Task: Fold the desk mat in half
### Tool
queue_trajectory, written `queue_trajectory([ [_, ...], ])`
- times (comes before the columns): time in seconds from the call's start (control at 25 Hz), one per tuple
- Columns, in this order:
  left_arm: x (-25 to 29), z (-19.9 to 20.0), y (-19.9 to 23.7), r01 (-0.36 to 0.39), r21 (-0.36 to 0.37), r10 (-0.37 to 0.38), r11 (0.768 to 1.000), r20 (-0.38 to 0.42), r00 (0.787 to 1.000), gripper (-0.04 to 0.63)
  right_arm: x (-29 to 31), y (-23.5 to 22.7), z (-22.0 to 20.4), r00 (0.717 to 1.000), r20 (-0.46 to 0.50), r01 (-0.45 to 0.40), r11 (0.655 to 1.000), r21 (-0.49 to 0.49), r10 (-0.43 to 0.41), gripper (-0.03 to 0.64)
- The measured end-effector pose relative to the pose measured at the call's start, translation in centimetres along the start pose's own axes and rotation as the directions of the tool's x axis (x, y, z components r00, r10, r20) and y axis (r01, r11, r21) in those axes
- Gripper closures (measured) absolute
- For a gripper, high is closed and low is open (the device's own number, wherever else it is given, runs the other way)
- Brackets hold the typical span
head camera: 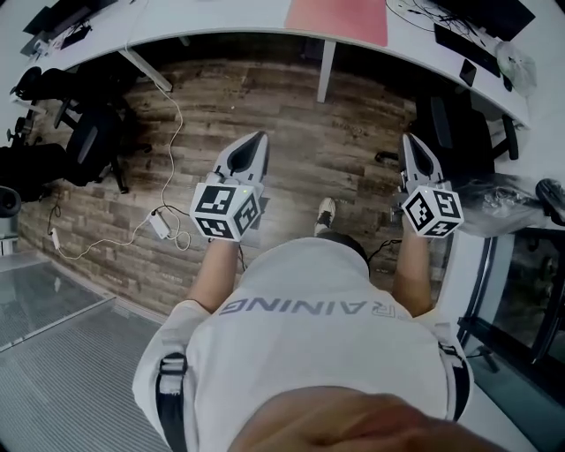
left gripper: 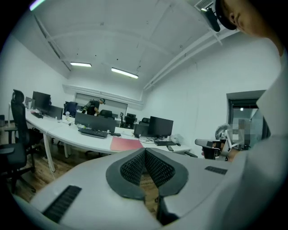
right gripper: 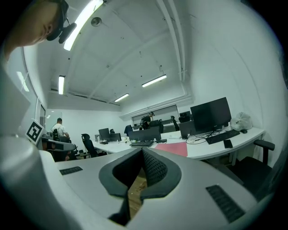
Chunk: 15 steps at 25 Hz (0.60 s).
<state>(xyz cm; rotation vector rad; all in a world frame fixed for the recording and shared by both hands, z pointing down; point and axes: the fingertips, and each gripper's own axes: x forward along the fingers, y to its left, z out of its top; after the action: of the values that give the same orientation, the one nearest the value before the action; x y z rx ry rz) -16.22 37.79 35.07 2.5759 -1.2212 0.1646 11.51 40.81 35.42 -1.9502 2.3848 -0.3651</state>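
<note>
Wooden floor (head camera: 309, 115) lies under left gripper (head camera: 258, 139) and right gripper (head camera: 411, 141), both pressed together and empty, well apart from the pink mat (head camera: 337, 19) on the desk (head camera: 221, 22)

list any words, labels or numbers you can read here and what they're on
"RAINING": on the person's shirt, upside down in the head view; a letter before it may be hidden at the edge.
Marker cubes: black-and-white square patterns only, no letters or numbers.
Monitors and keyboards on the desks: too small to read anything.
</note>
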Motion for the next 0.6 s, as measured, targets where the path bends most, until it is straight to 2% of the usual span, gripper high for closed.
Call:
queue_trajectory([
  [0.2,4.5,2.5,0.0,-0.012,0.002,0.012,1.0,0.024,1.0,0.568,3.4,-3.7,3.8,0.999,0.041,-0.007,1.0,-0.019,0.008,0.594],
  [0.6,13.2,4.1,-0.7,-0.058,0.017,0.058,0.998,0.02,0.998,0.568,8.8,-12.4,5.6,0.999,0.043,-0.006,1.0,-0.01,0.006,0.594],
])
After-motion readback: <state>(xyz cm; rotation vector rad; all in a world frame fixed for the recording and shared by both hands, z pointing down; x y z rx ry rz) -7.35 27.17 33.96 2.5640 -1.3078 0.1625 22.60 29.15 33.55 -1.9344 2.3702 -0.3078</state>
